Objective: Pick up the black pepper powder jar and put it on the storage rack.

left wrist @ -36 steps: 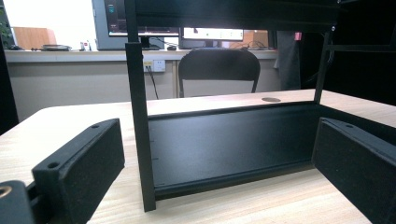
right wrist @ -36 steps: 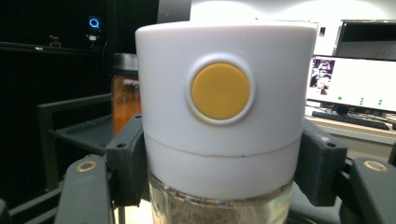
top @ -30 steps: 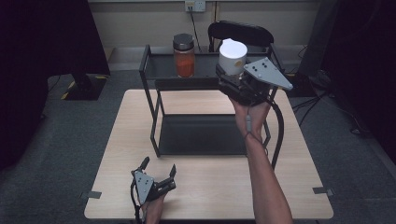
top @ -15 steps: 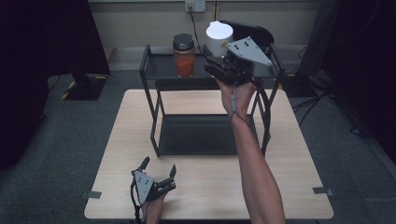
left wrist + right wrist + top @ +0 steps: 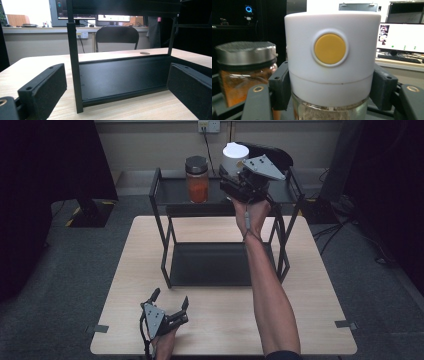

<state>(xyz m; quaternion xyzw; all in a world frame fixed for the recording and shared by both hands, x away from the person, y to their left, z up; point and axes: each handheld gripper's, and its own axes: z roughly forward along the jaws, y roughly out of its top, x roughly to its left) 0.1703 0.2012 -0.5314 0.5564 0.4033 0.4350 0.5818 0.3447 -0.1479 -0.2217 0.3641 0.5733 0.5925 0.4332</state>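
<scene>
Carried left toward the orange jar [image 5: 197, 185], the right tool [image 5: 239, 176] clamps a white-capped jar [image 5: 234, 156], base hidden.

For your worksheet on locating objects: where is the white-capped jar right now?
High view: the white-capped jar is clamped in the right claw over the black rack's top shelf, right of the orange-filled jar.

Dim room with dark edges; table [image 5: 220, 320] evenly lit; bright monitors glare far behind; close jaws slightly soft
</scene>
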